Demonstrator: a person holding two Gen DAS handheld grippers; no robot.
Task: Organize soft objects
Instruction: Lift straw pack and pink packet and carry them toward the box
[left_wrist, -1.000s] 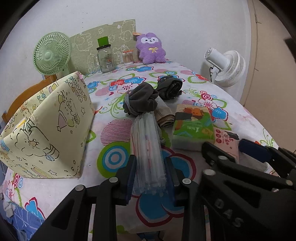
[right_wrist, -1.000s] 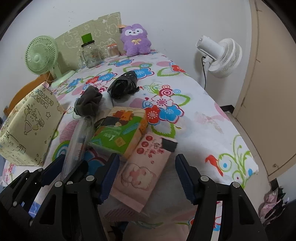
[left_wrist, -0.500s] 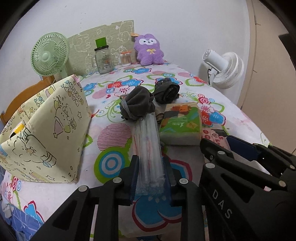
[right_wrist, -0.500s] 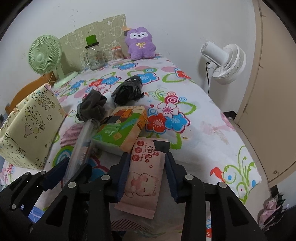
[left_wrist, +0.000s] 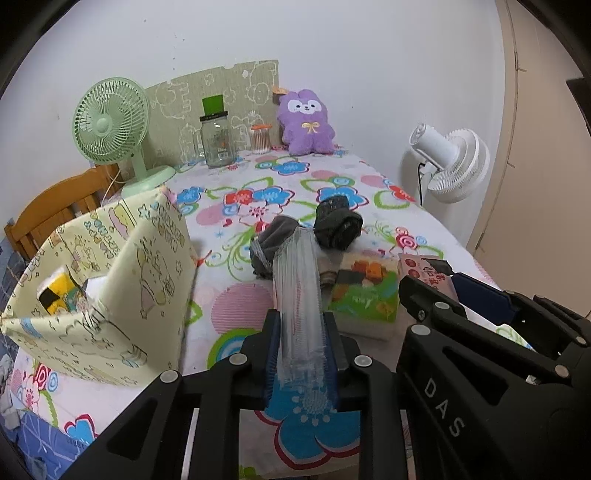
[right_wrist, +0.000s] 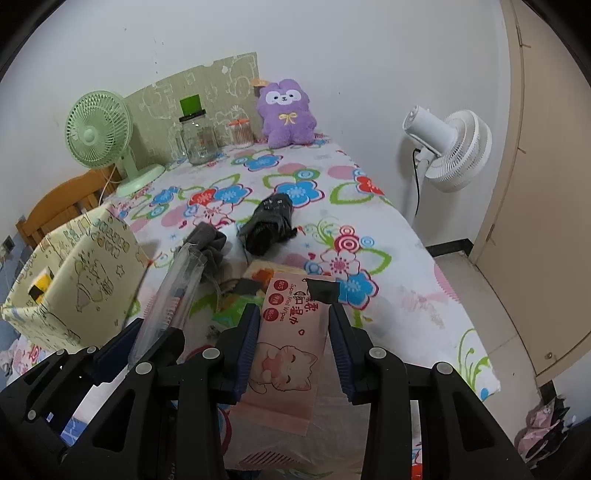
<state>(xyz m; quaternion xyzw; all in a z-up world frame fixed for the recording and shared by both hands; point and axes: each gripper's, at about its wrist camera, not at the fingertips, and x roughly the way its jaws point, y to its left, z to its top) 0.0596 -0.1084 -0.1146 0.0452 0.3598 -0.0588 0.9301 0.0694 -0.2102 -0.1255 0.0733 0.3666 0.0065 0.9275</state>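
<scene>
My left gripper (left_wrist: 300, 354) is shut on a long clear plastic pack (left_wrist: 297, 291) and holds it above the flowered table; the pack also shows in the right wrist view (right_wrist: 177, 291). My right gripper (right_wrist: 293, 350) is shut on a pink wet-wipes pack (right_wrist: 291, 332) with a cat print, lifted off the table. A green tissue pack (left_wrist: 364, 295), a grey sock bundle (left_wrist: 271, 240) and a black sock bundle (right_wrist: 267, 225) lie mid-table. A yellow fabric bin (left_wrist: 99, 291) stands at the left with items inside.
At the back stand a green fan (left_wrist: 110, 125), a glass jar (left_wrist: 218, 140), a small swab jar (left_wrist: 260, 138) and a purple plush (left_wrist: 306, 123). A white floor fan (right_wrist: 447, 147) stands right of the table. A wooden chair (left_wrist: 55, 210) is behind the bin.
The right gripper closed on the wipes pack and lifted it. The left gripper rose with the clear pack, and both views pulled up from the table.
</scene>
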